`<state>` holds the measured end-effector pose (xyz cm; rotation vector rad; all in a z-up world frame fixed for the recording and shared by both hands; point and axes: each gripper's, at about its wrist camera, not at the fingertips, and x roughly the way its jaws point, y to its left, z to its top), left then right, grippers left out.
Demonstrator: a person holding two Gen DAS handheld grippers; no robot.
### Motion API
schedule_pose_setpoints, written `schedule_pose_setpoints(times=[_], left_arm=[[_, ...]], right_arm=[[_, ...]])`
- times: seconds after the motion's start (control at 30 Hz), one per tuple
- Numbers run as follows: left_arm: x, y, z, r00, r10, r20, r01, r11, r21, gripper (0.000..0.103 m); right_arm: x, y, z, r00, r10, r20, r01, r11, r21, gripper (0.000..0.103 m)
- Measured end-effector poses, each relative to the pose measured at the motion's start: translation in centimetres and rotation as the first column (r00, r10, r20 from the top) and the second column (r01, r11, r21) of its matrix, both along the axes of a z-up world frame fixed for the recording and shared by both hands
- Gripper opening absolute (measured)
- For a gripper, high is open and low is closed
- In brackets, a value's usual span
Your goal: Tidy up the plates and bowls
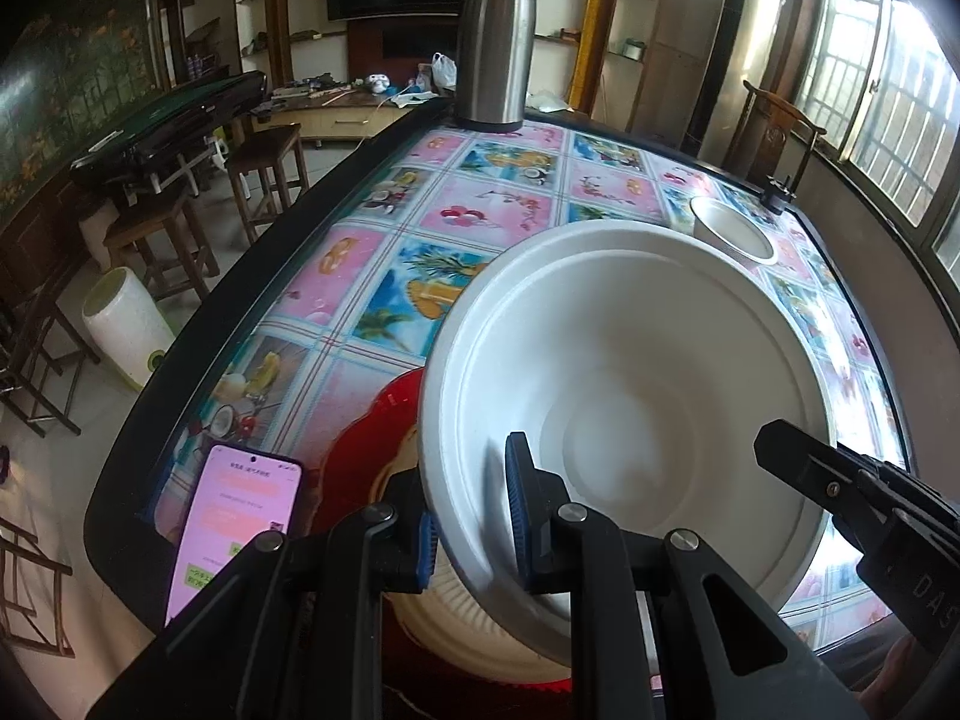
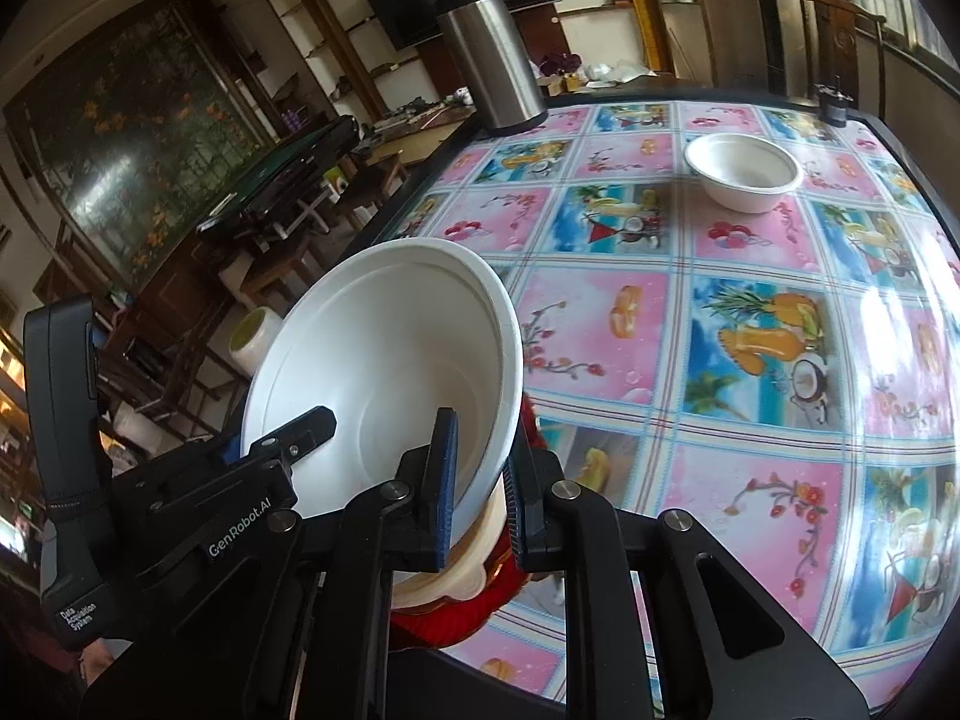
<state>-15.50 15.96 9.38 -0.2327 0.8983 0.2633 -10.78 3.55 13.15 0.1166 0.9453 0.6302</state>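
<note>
Large white foam bowl (image 1: pixel 624 396) is being held tilted above the near table edge, nothing inside it. Both grippers are pinching its rim from opposite sides: left gripper (image 1: pixel 474 516) is clamping the rim with one blue pad inside the bowl and one outside; right gripper (image 2: pixel 480 483) is doing the same on the other side. Right gripper's black fingertip is also showing inside the bowl in the left wrist view.

Under the held bowl, a white ridged disposable plate (image 1: pixel 474 630) is sitting on a red decorated plate (image 1: pixel 360 438); contents mostly hidden.

Second, smaller white foam bowl (image 2: pixel 744 171) is standing upright and empty, well apart on the far side of the fruit-print tablecloth table (image 2: pixel 750 360).

Count: two white bowls, one white plate, one red plate visible. One steel thermos jug (image 2: pixel 489 54) standing at the far edge. One phone with pink screen (image 1: pixel 240 534) lying near the left gripper.
</note>
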Motion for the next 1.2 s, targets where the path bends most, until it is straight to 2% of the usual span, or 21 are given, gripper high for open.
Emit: schedule_pose_setpoints(times=[0.47,0.77,1.07,1.2], left_arm=[[-2.2,1.1,-1.1,1.0,-0.005,-0.025,0.005,1.0,-0.02,0.019],[-2.5,1.6,-2.9,0.997,0.007,-0.077,-0.008,1.0,-0.015,0.019],[-2.5,1.6,-4.0,0.995,0.003,-0.101,-0.002,1.0,0.009,0.02],[-2.6,1.3,-4.0,0.995,-0.002,-0.096,0.006,0.999,0.043,0.022]], right_arm=[[-1.3,1.3,-1.0,0.999,0.051,-0.018,-0.052,0.999,-0.016,0.014],[-1.7,2.4,-2.6,0.995,0.085,-0.049,-0.087,0.995,-0.048,0.015],[-1.7,2.7,-3.6,0.992,0.1,-0.072,-0.105,0.993,-0.063,0.016],[-1.5,2.5,-3.9,0.99,0.106,-0.094,-0.111,0.993,-0.046,0.016]])
